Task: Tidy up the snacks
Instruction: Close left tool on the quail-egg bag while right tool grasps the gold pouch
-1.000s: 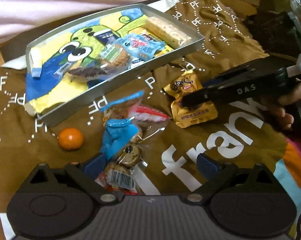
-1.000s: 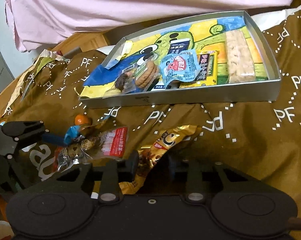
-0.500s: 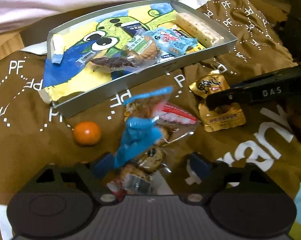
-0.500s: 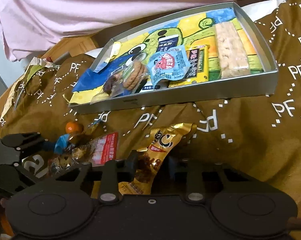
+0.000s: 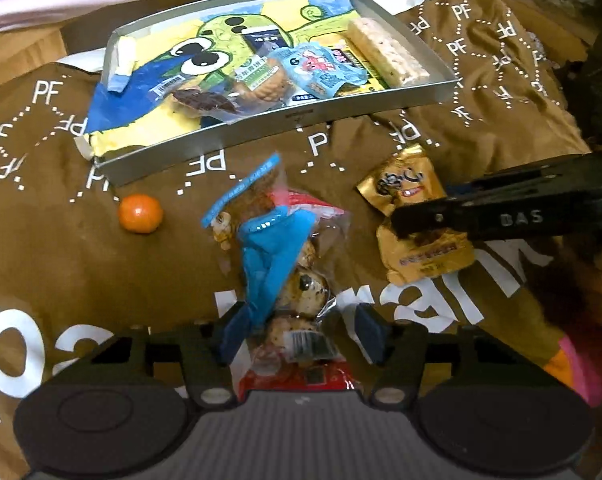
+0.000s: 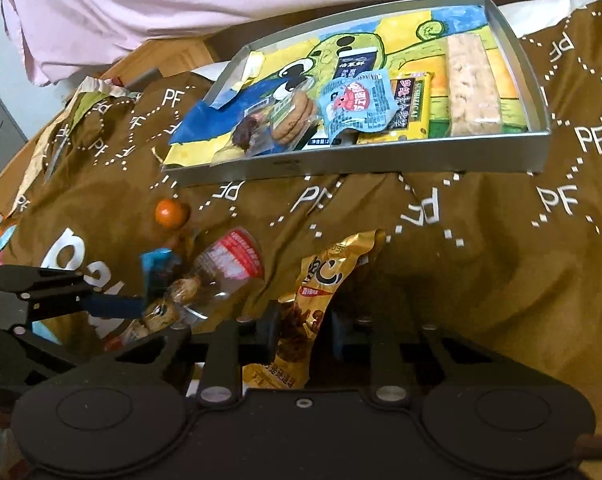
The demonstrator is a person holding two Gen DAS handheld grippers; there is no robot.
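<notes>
Left wrist view: the left gripper (image 5: pixel 301 332) points down at a clear bag (image 5: pixel 297 280) of speckled snacks on the brown cloth (image 5: pixel 61 264). Its jaws are closing with the bag's near end between the blue pads (image 5: pixel 371 334), and I cannot tell that they press yet. A loose blue flap lies over the left pad, so the pinch may catch only film and the bag could slide out on lifting. The tray (image 5: pixel 269 124) sits at 12 o'clock, already crowded at its middle. An orange (image 5: pixel 140 213) at 10 o'clock could roll if the cloth is tugged. At 3 o'clock the right gripper (image 5: pixel 405 222) lies across a gold packet (image 5: pixel 417 220).

Right wrist view: the right gripper (image 6: pixel 303 334) is closing, with the gold packet (image 6: pixel 313 312) between its jaws, its top curling up toward 12 o'clock. Full contact is not clear. The foil is slick and limp; a grip low on it may let it fold or slip. The left gripper (image 6: pixel 137 304), at 9 o'clock, works close by, so the two could collide heading for the tray (image 6: pixel 361 164) at 12 o'clock.
</notes>
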